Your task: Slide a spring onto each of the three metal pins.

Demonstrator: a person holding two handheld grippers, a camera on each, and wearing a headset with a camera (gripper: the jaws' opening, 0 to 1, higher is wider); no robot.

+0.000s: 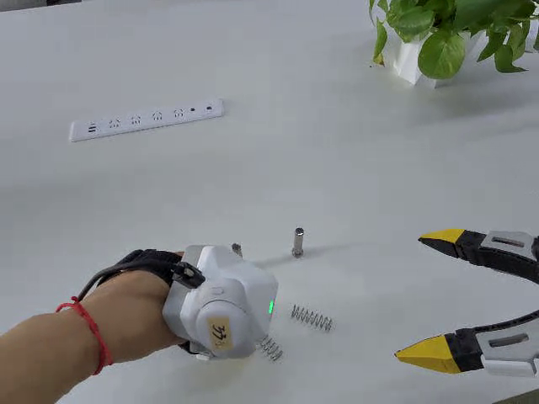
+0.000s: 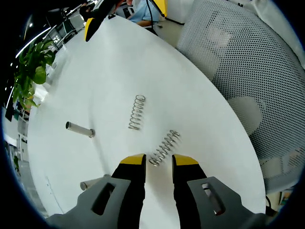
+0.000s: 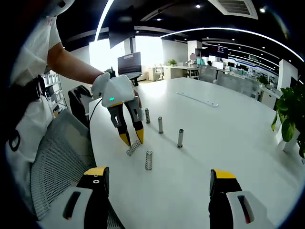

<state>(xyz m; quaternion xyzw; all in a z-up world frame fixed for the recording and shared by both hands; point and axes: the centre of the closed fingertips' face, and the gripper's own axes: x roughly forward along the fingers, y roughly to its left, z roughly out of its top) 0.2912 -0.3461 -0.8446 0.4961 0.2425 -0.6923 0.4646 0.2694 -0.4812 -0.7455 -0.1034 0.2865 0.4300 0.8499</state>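
— What are the left tongs [image 2: 158, 160] doing?
— They're down at the white bench [image 1: 337, 151]. The yellow tips stand a narrow gap apart, astride the near end of a small coiled steel spring [image 2: 164, 148], not pinching it.
— And the other spring?
— A second coiled spring [image 1: 312, 317] lies loose at six o'clock of a short upright metal pin [image 1: 298, 241].
— The right tongs [image 1: 429, 295]?
— Spread wide, at three o'clock of that spring.
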